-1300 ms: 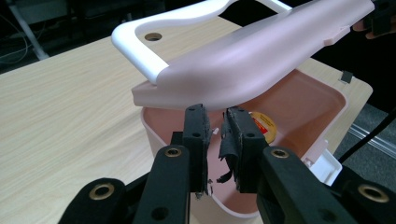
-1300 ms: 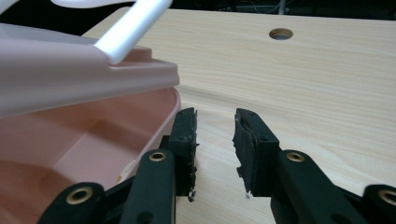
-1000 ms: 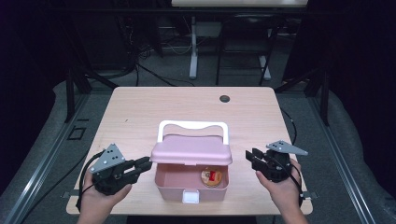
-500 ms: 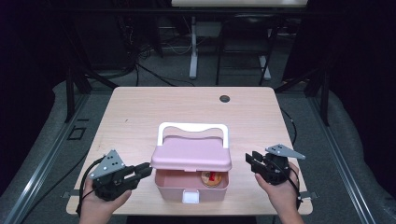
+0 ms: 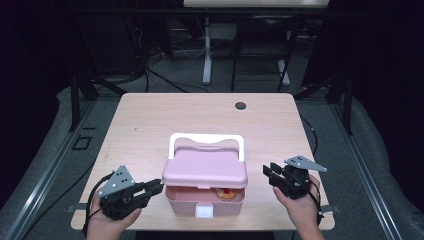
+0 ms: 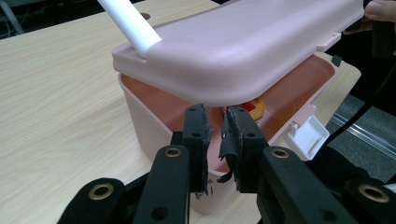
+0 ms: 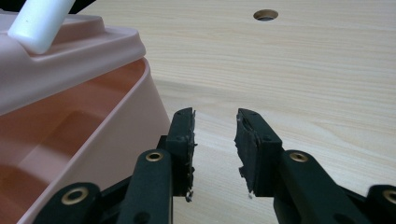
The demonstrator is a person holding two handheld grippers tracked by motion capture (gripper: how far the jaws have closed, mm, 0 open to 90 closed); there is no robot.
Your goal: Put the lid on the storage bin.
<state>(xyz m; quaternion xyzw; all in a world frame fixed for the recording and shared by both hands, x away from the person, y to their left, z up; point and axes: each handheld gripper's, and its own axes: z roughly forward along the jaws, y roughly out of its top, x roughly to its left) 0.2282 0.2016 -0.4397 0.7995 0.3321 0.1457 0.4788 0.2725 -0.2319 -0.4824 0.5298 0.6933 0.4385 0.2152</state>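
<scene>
The pink box (image 5: 205,192) sits at the near edge of the table (image 5: 150,125), its lid (image 5: 206,170) hanging partly raised over the body so a round yellow-and-red thing (image 5: 226,194) shows inside, with the white handle (image 5: 206,139) standing up behind the lid. Just left of the box, the left gripper (image 5: 156,187) points at the lid's lower edge, its jaws narrowly parted with nothing gripped between them. Just right of the box and apart from it, the right gripper (image 5: 270,172) hangs with its jaws moderately parted and bare.
</scene>
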